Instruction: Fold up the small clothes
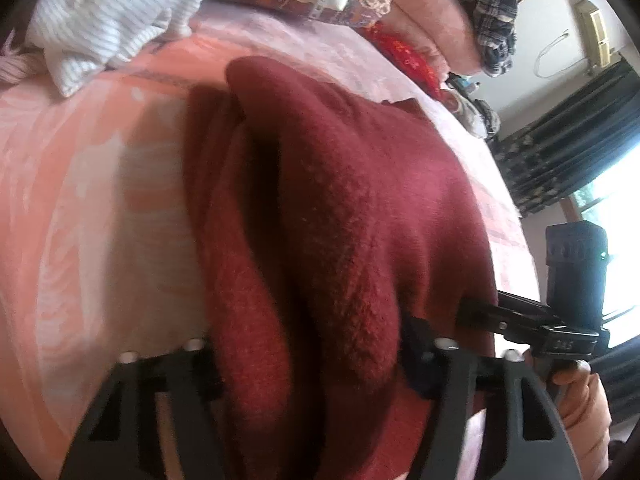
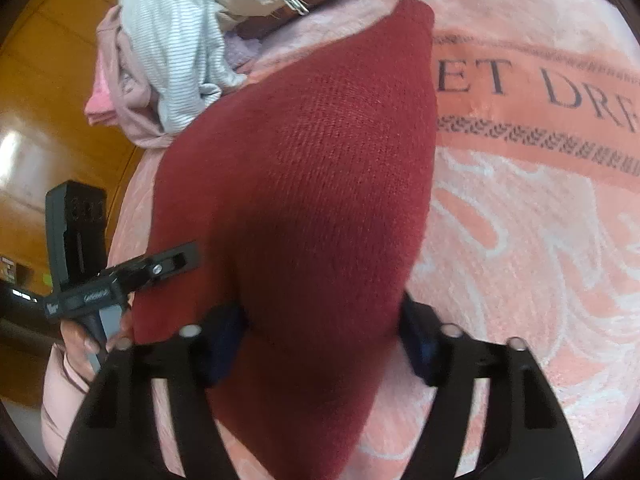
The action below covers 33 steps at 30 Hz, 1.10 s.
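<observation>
right wrist view: red knit garment (image 2: 304,184) bunched between right gripper (image 2: 320,344) fingers.

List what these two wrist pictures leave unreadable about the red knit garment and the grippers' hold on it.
- Garment type: the red knit garment is bunched in both views; sleeves or legs cannot be told.
- Left gripper: cloth covers its pads in the left wrist view, so contact stays unclear.
- Right gripper: the same in the right wrist view.
- Blanket lettering: the picture edge cuts it off.
</observation>
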Motion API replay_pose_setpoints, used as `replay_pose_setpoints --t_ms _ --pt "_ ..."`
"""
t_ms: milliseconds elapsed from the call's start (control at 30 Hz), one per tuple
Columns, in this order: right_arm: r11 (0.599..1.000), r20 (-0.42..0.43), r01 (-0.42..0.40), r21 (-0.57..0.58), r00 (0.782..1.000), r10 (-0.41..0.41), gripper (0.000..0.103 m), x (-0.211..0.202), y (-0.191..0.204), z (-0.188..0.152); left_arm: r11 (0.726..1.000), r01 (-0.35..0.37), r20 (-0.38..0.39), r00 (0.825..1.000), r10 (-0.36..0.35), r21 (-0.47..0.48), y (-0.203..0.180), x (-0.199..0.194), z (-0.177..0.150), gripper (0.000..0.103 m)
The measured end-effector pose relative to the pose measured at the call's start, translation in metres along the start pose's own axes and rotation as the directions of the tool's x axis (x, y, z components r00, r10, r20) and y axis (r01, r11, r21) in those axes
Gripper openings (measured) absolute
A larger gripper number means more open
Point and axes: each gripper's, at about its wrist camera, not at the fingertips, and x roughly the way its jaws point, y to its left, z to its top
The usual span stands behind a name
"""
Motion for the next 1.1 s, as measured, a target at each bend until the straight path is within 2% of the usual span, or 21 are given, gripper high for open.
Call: replay_pose_setpoints --t_ms 167,367,567,733,800,900,967,1100 --pt "0.999 0.028 -0.015 -0.032 0.999 0.016 0.046 -0.013 0.007 -0.004 0.999 0.048 0.041 0.998 -0.048 -0.004 0.006 -0.008 -0.005 0.046" --pt "0.999 0.045 -0.044 -0.031 0.998 0.045 0.042 -0.029 0.007 -0.006 0.993 0.118 0.11 0.987 -0.115 -0.024 0.004 -0.018 -0.014 0.042" --pt "0.999 0.048 -0.025 -0.033 0.998 0.026 0.042 -0.068 -0.003 -0.023 0.981 0.192 0.117 0.975 -0.187 -0.035 -0.026 -0.017 -0.026 0.041" --pt "1.0 0.037 0.023 -0.012 0.999 -0.022 0.041 -0.124 -0.029 -0.071 0.97 0.242 0.076 0.967 -0.242 0.001 -0.086 -0.006 -0.052 0.041" --pt "0.999 0.032 0.035 0.001 0.999 -0.035 0.042 -0.146 -0.039 -0.097 0.965 0.263 0.043 0.964 -0.263 -0.003 -0.116 0.0 -0.073 0.041" --pt "0.999 0.01 0.042 0.026 0.999 -0.042 0.042 -0.175 -0.057 -0.138 0.967 0.254 0.004 0.967 -0.254 0.023 -0.151 0.005 -0.108 0.041" --pt "0.998 -0.003 0.034 0.046 0.999 -0.034 0.042 -0.188 -0.067 -0.17 0.969 0.242 -0.026 0.97 -0.242 0.041 -0.174 0.007 -0.143 0.041" --pt "0.996 -0.066 0.048 0.077 0.997 -0.043 0.044 -0.179 -0.084 -0.228 0.979 0.163 -0.062 0.986 -0.157 0.119 -0.196 0.015 -0.188 0.041"
